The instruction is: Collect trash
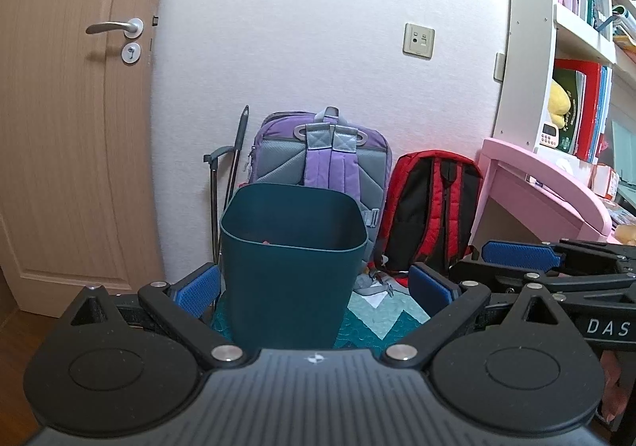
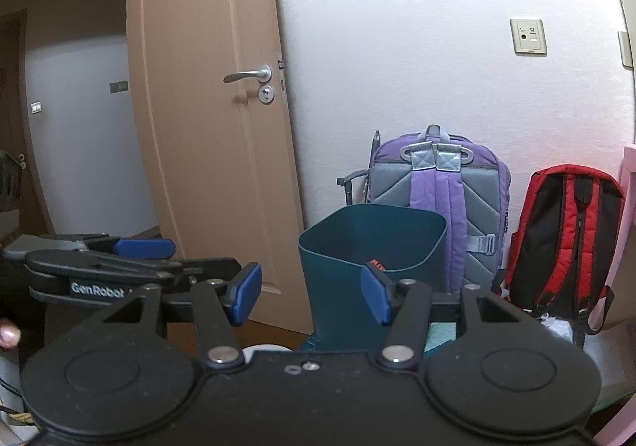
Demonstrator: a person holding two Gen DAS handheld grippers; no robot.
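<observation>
A dark teal trash bin [image 1: 293, 267] stands on a patterned teal mat, straight ahead of my left gripper [image 1: 314, 287], whose blue pads are wide apart and empty. The bin also shows in the right wrist view [image 2: 357, 271], with something red [image 2: 375, 264] inside. My right gripper [image 2: 312, 297] is open and empty, in front of the bin. Each gripper shows in the other's view: the right gripper [image 1: 556, 271] at the right, the left gripper [image 2: 119, 263] at the left.
A purple backpack [image 1: 322, 156] and a red backpack [image 1: 433, 207] lean on the white wall behind the bin. A wooden door [image 2: 210, 128] stands open at the left. A pink desk [image 1: 544, 191] and a white bookshelf [image 1: 576, 28] are at the right.
</observation>
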